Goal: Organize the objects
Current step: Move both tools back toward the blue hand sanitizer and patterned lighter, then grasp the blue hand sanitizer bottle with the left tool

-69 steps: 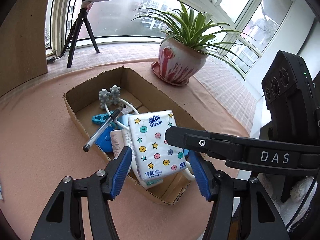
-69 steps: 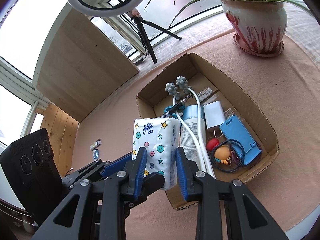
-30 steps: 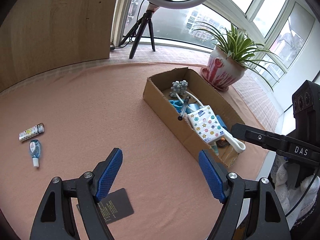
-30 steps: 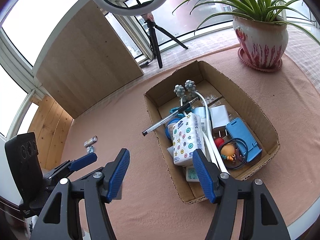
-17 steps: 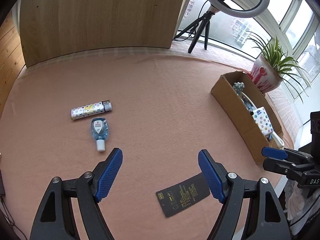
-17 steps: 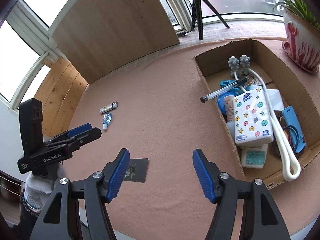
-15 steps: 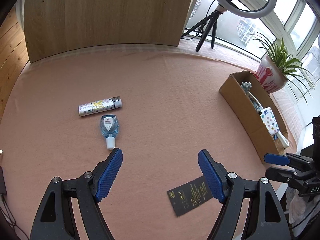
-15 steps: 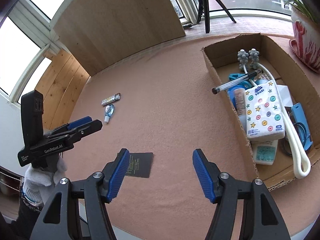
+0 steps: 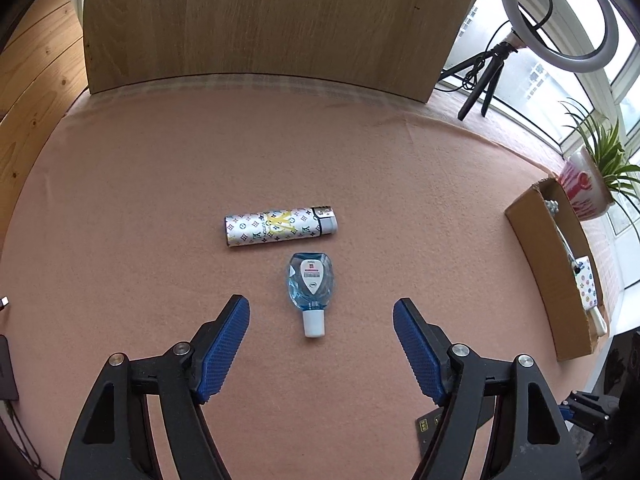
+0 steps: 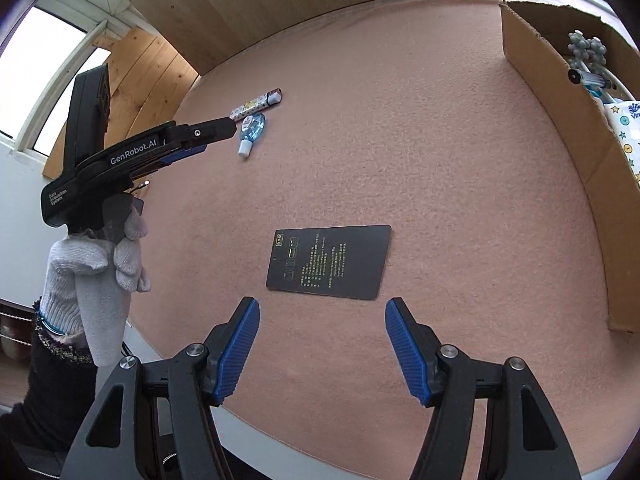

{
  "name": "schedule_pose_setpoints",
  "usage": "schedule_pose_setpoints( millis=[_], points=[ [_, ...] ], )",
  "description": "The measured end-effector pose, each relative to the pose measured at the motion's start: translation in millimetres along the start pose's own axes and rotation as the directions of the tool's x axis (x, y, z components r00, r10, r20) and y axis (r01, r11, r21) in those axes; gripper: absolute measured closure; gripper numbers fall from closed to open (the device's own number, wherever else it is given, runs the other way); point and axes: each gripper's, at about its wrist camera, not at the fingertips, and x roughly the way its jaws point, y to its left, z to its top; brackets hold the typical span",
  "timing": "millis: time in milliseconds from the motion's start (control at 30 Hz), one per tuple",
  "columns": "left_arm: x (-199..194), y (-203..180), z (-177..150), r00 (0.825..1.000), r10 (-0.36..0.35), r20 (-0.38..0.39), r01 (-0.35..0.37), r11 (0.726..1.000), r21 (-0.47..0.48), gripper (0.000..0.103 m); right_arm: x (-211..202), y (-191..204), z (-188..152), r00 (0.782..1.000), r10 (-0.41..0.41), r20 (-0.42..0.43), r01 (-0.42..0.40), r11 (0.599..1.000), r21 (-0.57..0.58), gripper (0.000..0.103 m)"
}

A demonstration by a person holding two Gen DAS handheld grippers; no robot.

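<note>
A small blue bottle [image 9: 311, 286] with a white cap lies on the pink cloth, cap toward me, just ahead of my open left gripper [image 9: 321, 346]. A patterned lighter [image 9: 280, 227] lies just beyond it. In the right wrist view, a black card [image 10: 329, 262] lies flat just ahead of my open right gripper [image 10: 322, 346]. The bottle [image 10: 252, 130] and lighter [image 10: 257, 104] show far left there, beside the left gripper [image 10: 208, 136]. The cardboard box [image 10: 560, 120] holds several items, among them a tissue pack [image 10: 628, 120].
The box [image 9: 548, 256] stands at the cloth's right, with a potted plant [image 9: 588, 188] behind it. A wooden panel [image 9: 260, 20] backs the table. A ring light on a tripod [image 9: 556, 16] stands at the window. The table's front edge [image 10: 280, 436] lies close below my right gripper.
Both grippers have swung left, away from the box. My left gripper has closed in on the bottle and lighter; my right gripper has come down over the black card. Both stay open.
</note>
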Motion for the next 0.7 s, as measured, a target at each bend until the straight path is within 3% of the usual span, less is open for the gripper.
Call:
schedule_pose_setpoints(
  millis=[233,433,600,700],
  points=[
    [16.4,16.0,27.8,1.000,0.022,0.012,-0.021,0.999,-0.031,0.030,-3.2,9.6,7.3,0.998,-0.044,0.045,0.044,0.999,-0.001,0.041],
    [32.1,10.8,54.8,0.998,0.052,0.024,-0.053,0.998,0.016,0.035,3.5,13.0,14.7,0.997,-0.064,0.033,0.064,0.998,-0.002,0.041],
    [48.3,4.3,73.6,0.998,0.062,-0.004,-0.062,0.996,0.071,0.048,5.6,14.9,14.1,0.995,-0.091,0.030,0.091,0.996,-0.007,0.041],
    [61.8,1.9,79.7,0.997,0.062,-0.048,-0.056,0.993,0.102,0.066,3.6,12.0,13.7,0.994,-0.100,0.035,0.100,0.995,-0.002,0.041]
  ],
)
